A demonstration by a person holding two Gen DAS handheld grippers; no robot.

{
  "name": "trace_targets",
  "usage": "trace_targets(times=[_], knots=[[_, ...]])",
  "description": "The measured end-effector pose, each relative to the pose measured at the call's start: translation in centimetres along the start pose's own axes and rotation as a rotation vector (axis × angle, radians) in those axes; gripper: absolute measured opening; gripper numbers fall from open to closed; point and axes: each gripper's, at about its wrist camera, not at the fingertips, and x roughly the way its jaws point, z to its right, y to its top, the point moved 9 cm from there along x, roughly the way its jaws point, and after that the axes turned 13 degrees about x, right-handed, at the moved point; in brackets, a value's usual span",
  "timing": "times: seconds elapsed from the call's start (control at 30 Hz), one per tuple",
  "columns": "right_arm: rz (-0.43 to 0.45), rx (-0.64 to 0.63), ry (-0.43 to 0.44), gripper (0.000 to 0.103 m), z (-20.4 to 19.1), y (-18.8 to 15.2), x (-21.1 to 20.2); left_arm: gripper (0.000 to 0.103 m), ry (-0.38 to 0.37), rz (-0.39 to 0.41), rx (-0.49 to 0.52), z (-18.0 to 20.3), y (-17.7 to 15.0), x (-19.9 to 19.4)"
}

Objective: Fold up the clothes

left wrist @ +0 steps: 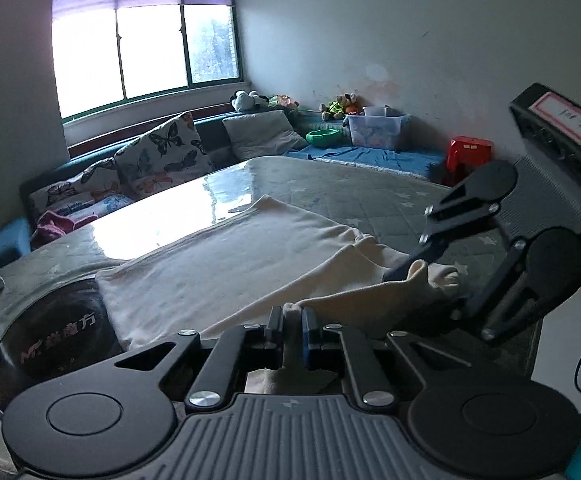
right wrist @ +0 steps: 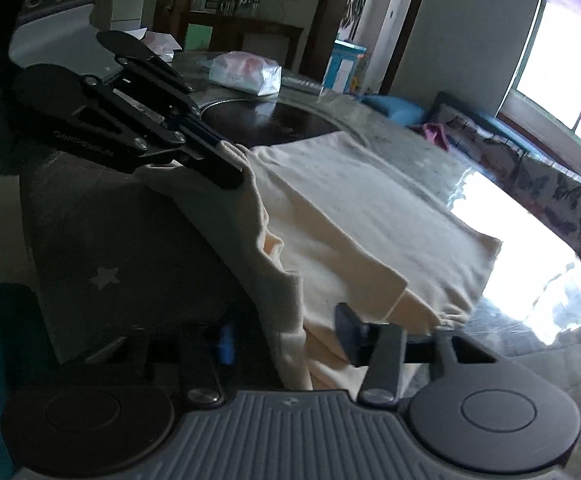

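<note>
The cream garment (left wrist: pixel 226 264) lies spread across the star-patterned bench (left wrist: pixel 370 196), its near edge bunched and lifted off the surface. The left hand-held gripper (left wrist: pixel 292 322) is clamped tight on a fold of that near edge, and the right hand-held gripper (right wrist: pixel 286 338), just beside it at the bench's edge, has its fingers (right wrist: pixel 348 330) set around the gathered cloth, though whether they have closed on it I cannot tell
</note>
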Motion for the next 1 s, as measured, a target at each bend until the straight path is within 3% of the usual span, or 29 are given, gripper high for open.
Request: trace_targets(times=[0.13, 0.33, 0.63, 0.8, 0.93, 1.0], knots=[[-0.021, 0.05, 0.031, 0.019, 0.7, 0.7, 0.3, 0.014, 0.003, -0.016, -0.005, 0.2, -0.7, -0.4], [-0.009, 0.114, 0.053, 0.016, 1.4, 2.2, -0.3, 0.037, 0.018, -0.033, 0.053, 1.7, -2.1, -1.9], [0.028, 0.218, 0.071, 0.014, 2.2, 4.0, -1.0, 0.041, 0.075, -0.083, 0.14, 2.4, -4.4, -2.3], [0.04, 0.232, 0.057, 0.014, 2.3, 4.3, -0.9, 0.038, 0.13, -0.092, 0.192, 1.9, -4.9, -1.9], [0.051, 0.242, 0.052, 0.013, 2.2, 4.0, -0.9, 0.017, 0.144, -0.08, 0.22, 1.9, -5.1, -2.2], [0.062, 0.248, 0.048, 0.013, 2.2, 3.8, -1.0, 0.012, 0.149, -0.068, 0.206, 1.7, -4.7, -2.6]])
